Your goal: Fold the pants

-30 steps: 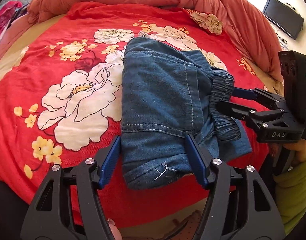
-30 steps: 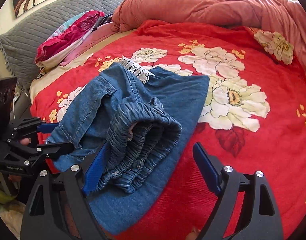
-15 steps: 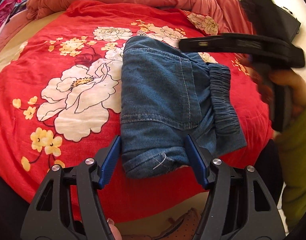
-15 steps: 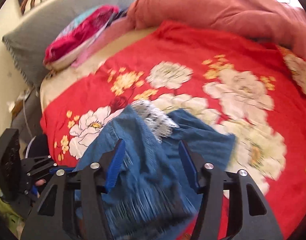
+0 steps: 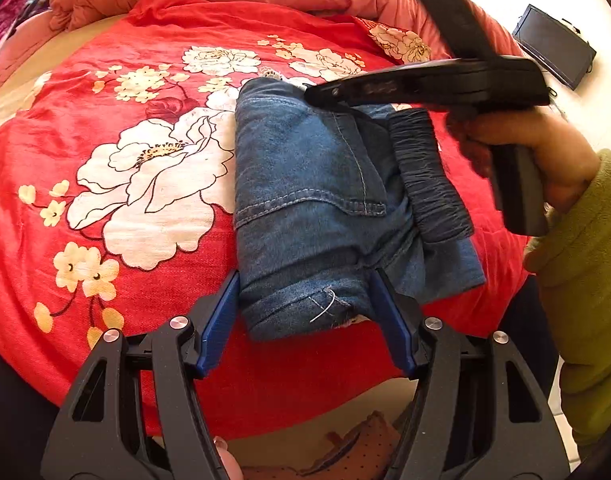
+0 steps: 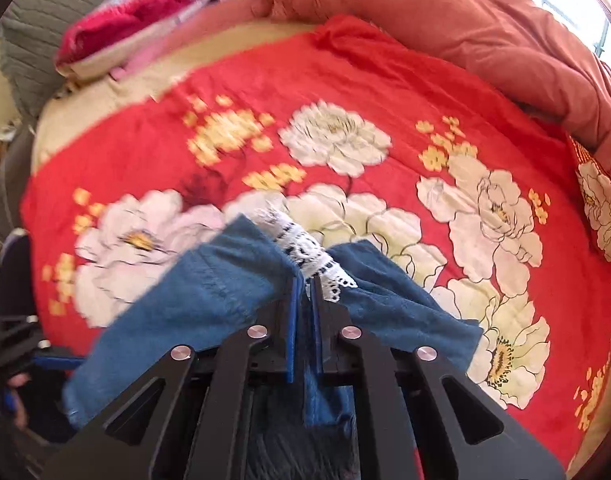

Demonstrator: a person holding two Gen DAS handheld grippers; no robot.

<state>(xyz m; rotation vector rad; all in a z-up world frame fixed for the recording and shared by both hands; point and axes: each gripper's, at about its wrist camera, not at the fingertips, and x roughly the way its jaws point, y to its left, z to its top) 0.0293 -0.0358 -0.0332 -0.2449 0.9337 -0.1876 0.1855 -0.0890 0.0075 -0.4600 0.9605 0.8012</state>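
The folded blue denim pants (image 5: 317,200) lie on the red flowered bedspread (image 5: 105,128), with the dark elastic waistband (image 5: 425,176) along their right side. My left gripper (image 5: 305,300) is open, its blue pads on either side of the near end of the bundle. My right gripper (image 6: 304,280) is shut on the pants (image 6: 225,284) at their far edge, next to a white lace trim (image 6: 305,248). In the left wrist view the right gripper (image 5: 425,84) reaches over the far end of the pants, held by a hand.
A bunched salmon duvet (image 6: 445,28) lies along the far side of the bed. A grey headboard cushion (image 6: 25,44) and pink-red pillows (image 6: 145,12) are at the upper left. A dark monitor (image 5: 553,48) stands beyond the bed. The bed's near edge (image 5: 305,412) is just below my left gripper.
My right gripper has swung from the waistband side to the far end of the pants and closed on the fabric there. My left gripper has stayed open around the near end.
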